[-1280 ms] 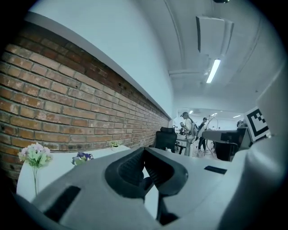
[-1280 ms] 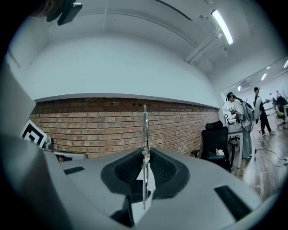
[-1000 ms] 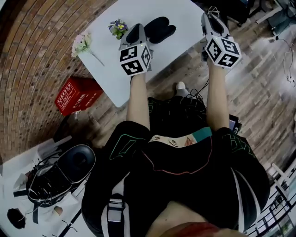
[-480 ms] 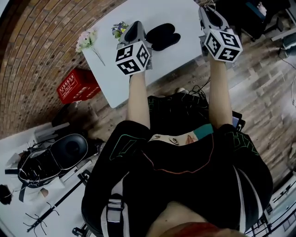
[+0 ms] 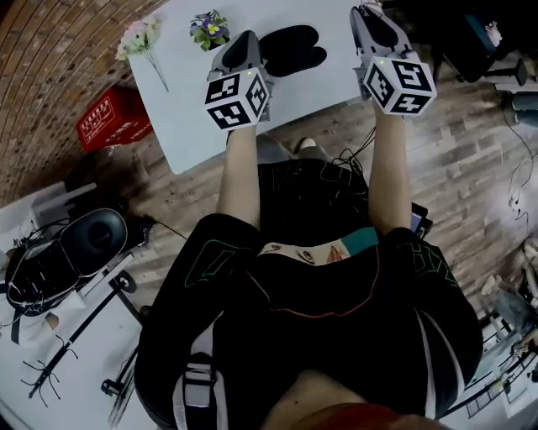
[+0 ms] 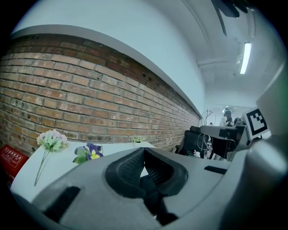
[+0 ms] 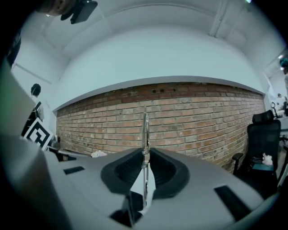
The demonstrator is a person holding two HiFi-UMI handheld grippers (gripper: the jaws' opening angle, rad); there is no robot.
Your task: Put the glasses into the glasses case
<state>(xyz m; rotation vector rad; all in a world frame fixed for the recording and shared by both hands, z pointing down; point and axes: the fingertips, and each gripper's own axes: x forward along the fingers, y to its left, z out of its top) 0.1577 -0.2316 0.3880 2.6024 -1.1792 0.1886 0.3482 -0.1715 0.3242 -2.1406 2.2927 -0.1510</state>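
We hold the glasses (image 7: 145, 130) in the R gripper (image 7: 145, 152), its pads clamped on the thin metal frame, seen edge-on, near the white table's (image 5: 189, 117) right edge. L gripper (image 6: 144, 149): jaw tips together, nothing gripped, just beside the black glasses case (image 5: 292, 49), which lies on the table w/ flowers (image 5: 208, 28) nearby.

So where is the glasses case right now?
In the head view the glasses case lies on the white table at the top middle, between the left tool and the right tool, nearer the left one.
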